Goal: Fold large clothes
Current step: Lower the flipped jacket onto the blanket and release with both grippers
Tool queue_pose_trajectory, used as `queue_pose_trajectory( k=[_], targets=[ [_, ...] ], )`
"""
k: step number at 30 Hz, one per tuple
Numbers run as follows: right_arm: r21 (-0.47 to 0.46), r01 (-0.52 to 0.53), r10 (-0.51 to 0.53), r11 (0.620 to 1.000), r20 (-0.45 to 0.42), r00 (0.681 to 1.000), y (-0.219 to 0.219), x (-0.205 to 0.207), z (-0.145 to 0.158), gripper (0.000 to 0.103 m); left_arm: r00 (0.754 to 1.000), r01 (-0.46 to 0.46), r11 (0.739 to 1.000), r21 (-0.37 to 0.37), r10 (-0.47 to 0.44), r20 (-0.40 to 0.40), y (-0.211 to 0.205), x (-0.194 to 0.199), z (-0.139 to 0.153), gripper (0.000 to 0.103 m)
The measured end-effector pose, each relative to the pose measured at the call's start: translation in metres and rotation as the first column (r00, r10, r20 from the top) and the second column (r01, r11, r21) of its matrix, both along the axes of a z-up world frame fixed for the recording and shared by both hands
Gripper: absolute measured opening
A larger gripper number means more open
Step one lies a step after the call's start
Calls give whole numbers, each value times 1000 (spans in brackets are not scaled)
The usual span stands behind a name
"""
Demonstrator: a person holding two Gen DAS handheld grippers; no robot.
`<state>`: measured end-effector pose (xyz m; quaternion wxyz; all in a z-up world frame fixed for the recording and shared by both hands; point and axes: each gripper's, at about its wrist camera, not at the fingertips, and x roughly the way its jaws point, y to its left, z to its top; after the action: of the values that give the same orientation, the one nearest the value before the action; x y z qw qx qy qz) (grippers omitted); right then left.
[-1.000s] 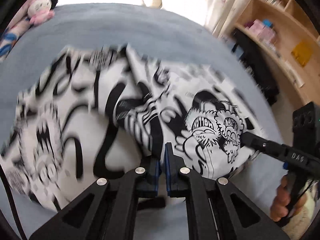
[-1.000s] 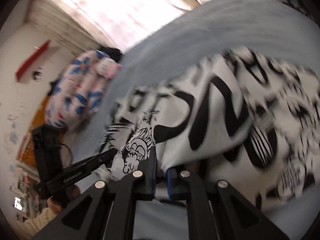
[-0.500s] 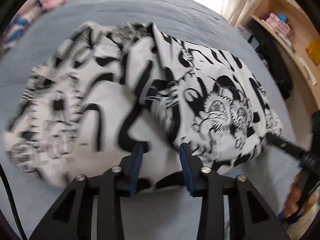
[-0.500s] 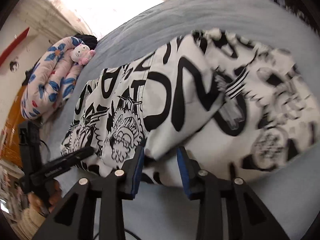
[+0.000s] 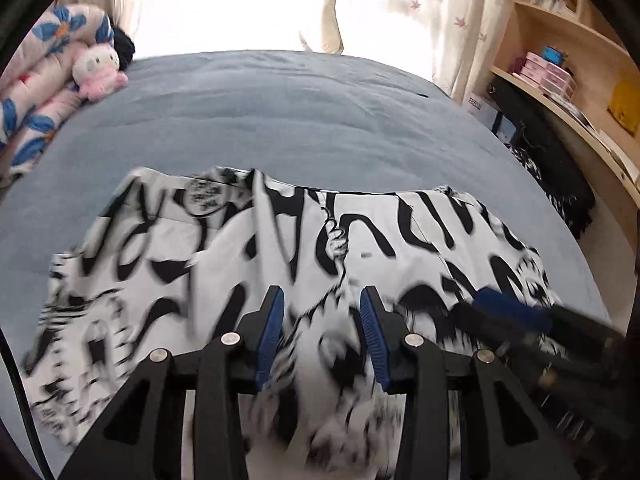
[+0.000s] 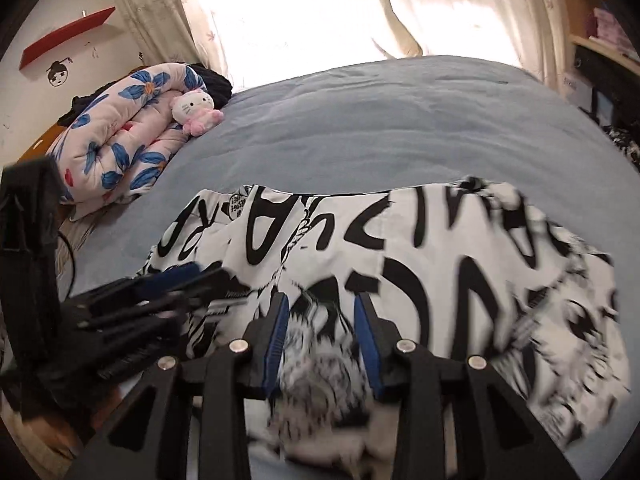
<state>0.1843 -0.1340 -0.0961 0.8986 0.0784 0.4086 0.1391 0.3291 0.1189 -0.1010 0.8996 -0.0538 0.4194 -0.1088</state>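
Lying on the bed (image 5: 304, 120) near its front edge, the shirt (image 5: 280, 240) runs lengthwise side to side; both grippers' (image 5: 322, 320) (image 6: 320, 320) fingers have just parted, holding nothing.

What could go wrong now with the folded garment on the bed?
Both jaws have just opened above the garment, so the loose fold may spring open again. The left gripper and right gripper hang close over the cloth; a finger could catch it and drag it across the bed.

garment (image 5: 360, 240): white, black graffiti print | bedcover (image 5: 280, 112): grey-blue | quilt (image 6: 120, 140): pink, blue flowers | plush (image 6: 194, 110): seemingly white-pink
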Motion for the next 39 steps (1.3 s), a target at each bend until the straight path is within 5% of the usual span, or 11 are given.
queue_pose_trajectory(
  k=[3, 7, 8, 12, 24, 32, 39],
  targets=[
    [-58, 34, -35, 998, -25, 999, -10, 20, -22, 34, 999, -12, 999, 38, 14, -48, -8, 27, -30, 38],
    [-123, 165, -168, 979, -14, 986, -50, 20, -38, 30, 997, -57, 979, 194, 65, -32, 0, 36, -57, 13],
    [-182, 222, -227, 958, -5, 974, -63, 16, -42, 21, 997, -64, 979, 195, 71, -26, 6, 35, -60, 13],
    [-72, 259, -264, 963, -76, 962, -108, 3, -66, 22, 998, -55, 978, 201, 56, 4, 18, 26, -69, 12],
    [-131, 267, -275, 955, -48, 960, -93, 5, -66, 25, 997, -80, 976, 204, 83, -5, 25, 18, -76, 13],
    [-152, 256, -262, 955, -21, 965, -82, 1, -27, 25, 993, -84, 969, 232, 101, -65, 16, 12, -46, 22],
    [-115, 251, -246, 961, 56, 968, -70, -35, 38, 25, 992, -119, 962, 245, 124, -2, 22, -32, 9, 41]
  ],
)
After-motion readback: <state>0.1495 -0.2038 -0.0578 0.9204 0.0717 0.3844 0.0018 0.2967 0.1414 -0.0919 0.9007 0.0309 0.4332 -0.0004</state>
